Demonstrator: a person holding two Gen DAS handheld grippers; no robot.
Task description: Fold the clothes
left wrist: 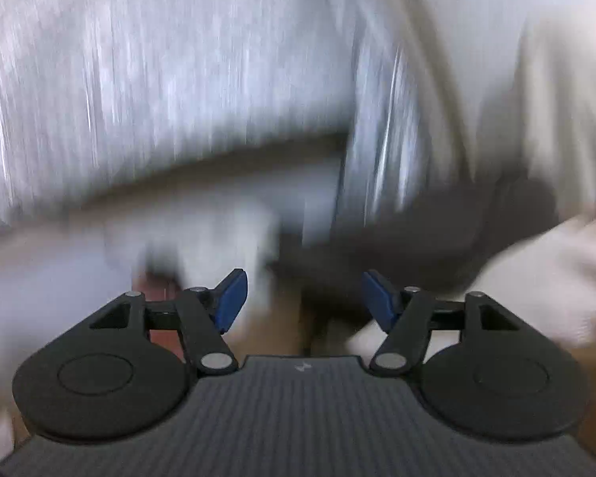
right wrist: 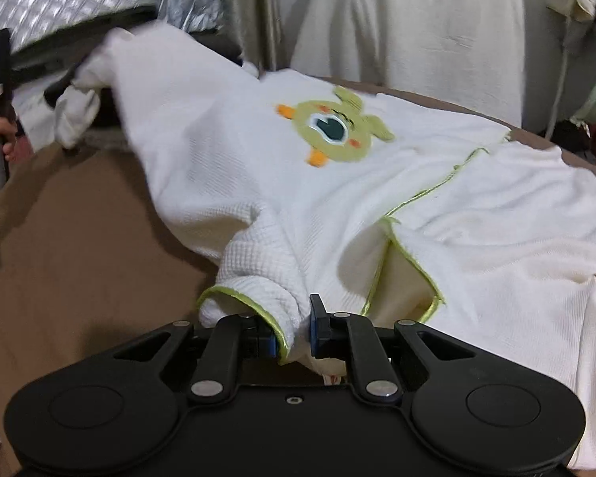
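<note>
A white waffle-knit garment [right wrist: 258, 159] is seen spread over a brown surface [right wrist: 79, 218], its hems piped in lime green and its middle stitched with a green cartoon patch [right wrist: 333, 129] bearing orange tabs. No writing can be read. A green-edged cuff [right wrist: 250, 298] is pinched between the blue pads of the right hand-held gripper [right wrist: 294, 332], whose jaws are nearly closed. In the blurred left-wrist view, the left hand-held gripper [left wrist: 303, 298] is shown with jaws parted and nothing between them; quilted grey fabric [left wrist: 138, 79] is smeared behind.
</note>
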